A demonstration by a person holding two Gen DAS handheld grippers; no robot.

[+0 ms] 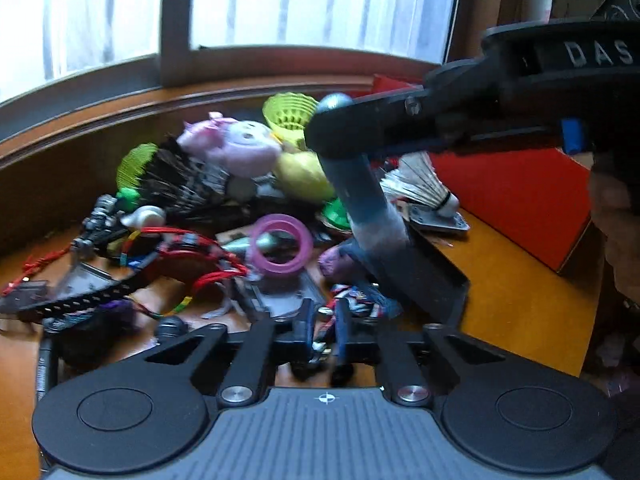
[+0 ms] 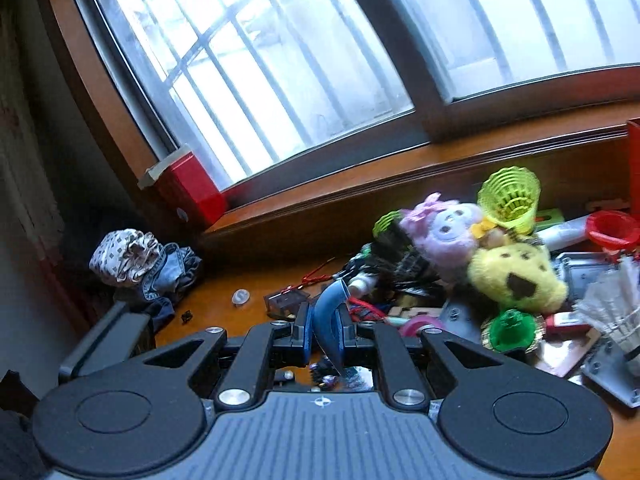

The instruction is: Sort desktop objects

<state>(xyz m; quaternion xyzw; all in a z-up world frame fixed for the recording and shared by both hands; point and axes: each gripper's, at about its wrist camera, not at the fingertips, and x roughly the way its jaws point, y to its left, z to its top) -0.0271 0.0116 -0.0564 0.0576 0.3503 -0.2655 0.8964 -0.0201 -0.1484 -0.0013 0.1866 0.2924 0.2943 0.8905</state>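
Observation:
A heap of small objects lies on the wooden desk: a pink plush, a yellow plush, a pink tape ring, a white shuttlecock and a black watch strap. My right gripper is shut on a blue-grey sock; in the left wrist view it hangs from that gripper above the heap as a long tube. My left gripper is shut on a small multicoloured wrapped thing at the heap's near edge.
A red box stands to the right of the heap, another red box on the window sill. A bundle of cloth and denim lies at the desk's left end. A window frame runs behind the desk.

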